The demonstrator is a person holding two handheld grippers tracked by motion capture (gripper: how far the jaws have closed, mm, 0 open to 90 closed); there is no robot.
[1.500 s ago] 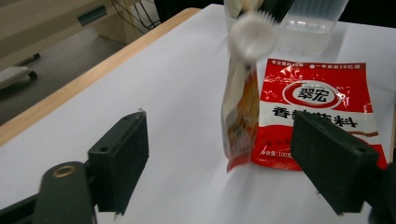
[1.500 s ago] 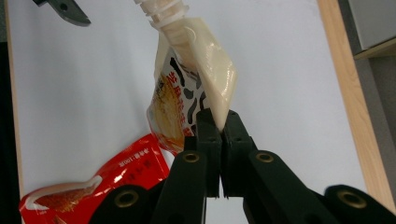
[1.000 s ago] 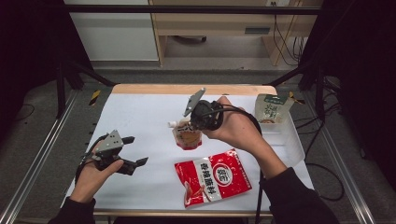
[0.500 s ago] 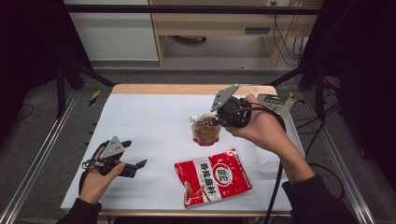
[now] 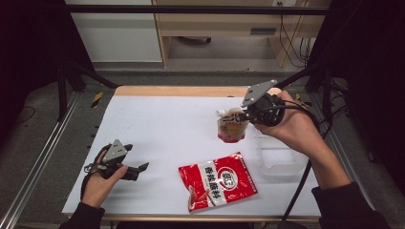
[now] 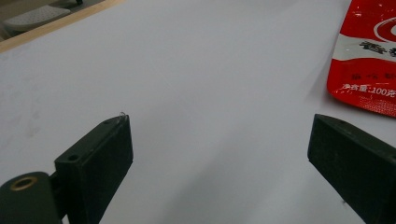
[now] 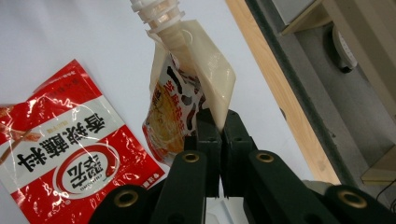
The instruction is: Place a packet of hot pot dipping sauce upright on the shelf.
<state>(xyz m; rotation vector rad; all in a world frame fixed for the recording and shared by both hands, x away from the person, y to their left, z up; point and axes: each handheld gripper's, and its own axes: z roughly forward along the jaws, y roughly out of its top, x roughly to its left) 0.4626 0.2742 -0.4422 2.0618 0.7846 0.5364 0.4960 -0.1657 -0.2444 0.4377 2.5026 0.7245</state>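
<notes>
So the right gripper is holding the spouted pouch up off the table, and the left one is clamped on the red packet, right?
Not quite. The left gripper holds nothing: its jaws stand wide apart over bare table, with the red packet off to one side, as the left gripper view shows. The right gripper does pinch the spouted pouch.

1. Right gripper jaws clamped on edge of spouted pouch, white spout at top.
2. Red sachet flat on white table, left of pouch.
3. Wooden table edge at right.

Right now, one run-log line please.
right gripper: shut on spouted pouch, lifted | left gripper: open, empty | red sachet: flat on table
</notes>
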